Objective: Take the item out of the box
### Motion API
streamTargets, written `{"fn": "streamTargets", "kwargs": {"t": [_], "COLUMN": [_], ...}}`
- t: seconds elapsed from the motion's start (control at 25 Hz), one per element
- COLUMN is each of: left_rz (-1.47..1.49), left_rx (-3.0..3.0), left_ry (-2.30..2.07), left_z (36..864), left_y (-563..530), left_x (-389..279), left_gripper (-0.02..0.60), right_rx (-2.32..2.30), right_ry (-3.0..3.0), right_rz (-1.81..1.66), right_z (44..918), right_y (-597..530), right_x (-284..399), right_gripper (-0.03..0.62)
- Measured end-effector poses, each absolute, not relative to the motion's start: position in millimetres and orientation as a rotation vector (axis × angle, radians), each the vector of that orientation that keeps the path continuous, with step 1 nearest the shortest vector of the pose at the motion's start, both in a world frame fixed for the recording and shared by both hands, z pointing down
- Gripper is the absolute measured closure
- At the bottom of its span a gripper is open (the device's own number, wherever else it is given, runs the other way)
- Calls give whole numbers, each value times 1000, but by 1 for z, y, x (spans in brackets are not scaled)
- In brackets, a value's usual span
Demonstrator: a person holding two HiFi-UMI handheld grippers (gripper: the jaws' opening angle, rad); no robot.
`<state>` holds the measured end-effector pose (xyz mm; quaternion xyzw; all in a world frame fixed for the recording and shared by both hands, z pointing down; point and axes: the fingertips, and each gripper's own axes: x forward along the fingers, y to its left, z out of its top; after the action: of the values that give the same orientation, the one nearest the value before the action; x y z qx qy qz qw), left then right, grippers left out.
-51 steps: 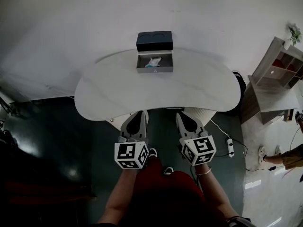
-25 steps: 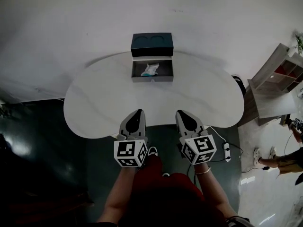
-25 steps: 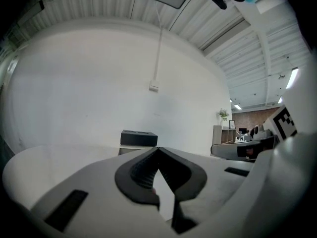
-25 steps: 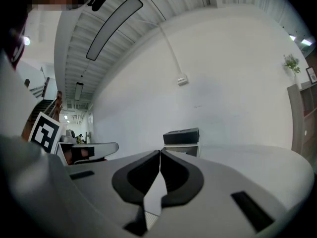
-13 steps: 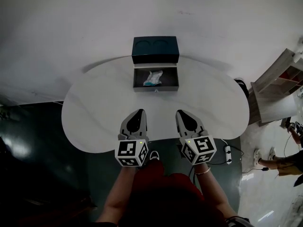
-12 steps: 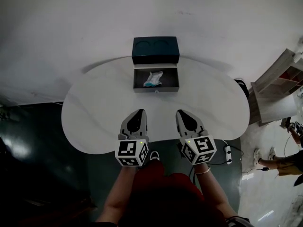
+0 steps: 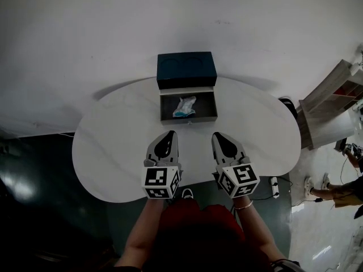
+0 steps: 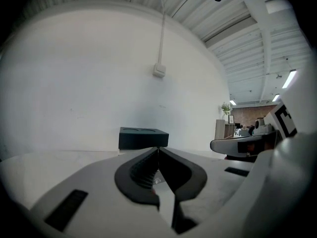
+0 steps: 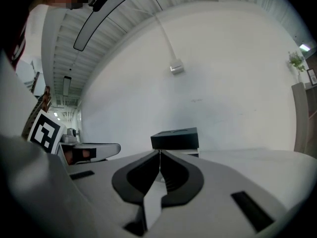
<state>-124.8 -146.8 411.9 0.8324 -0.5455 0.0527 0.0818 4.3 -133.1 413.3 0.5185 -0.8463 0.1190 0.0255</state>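
A grey open box (image 7: 167, 118) stands at the far middle of the white table (image 7: 113, 146), its dark lid (image 7: 186, 69) raised behind it. Inside lies a crumpled white and light-blue item (image 7: 184, 105). My left gripper (image 7: 168, 135) and right gripper (image 7: 218, 136) hover side by side over the table's near edge, both short of the box, both shut and empty. In the left gripper view the dark lid (image 8: 143, 137) shows beyond the closed jaws. The right gripper view has the lid (image 9: 175, 138) just past its tips too.
A white wall rises right behind the table. A wooden shelf unit (image 7: 334, 103) stands at the right. A power strip (image 7: 275, 187) and cables lie on the floor under the table's right side. Another person's feet (image 7: 313, 190) show at the far right.
Both grippers have come forward from beyond the table's near edge to over it, side by side. The box now lies closer to them. Their jaws stayed shut.
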Motion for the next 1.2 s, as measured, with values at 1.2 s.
{"fn": "streamTargets", "kwargs": {"t": [1.2], "left_rz": [396], "left_rx": [2445], "left_ry": [-1618], "left_z": [434], "left_y": [-218], "left_x": [-98], "left_gripper": [503], "right_rx": [1529], "right_ry": [-2603], "right_rz": [410], "right_z": [430], "right_y": [-190], "right_x": [27], "right_gripper": [577]}}
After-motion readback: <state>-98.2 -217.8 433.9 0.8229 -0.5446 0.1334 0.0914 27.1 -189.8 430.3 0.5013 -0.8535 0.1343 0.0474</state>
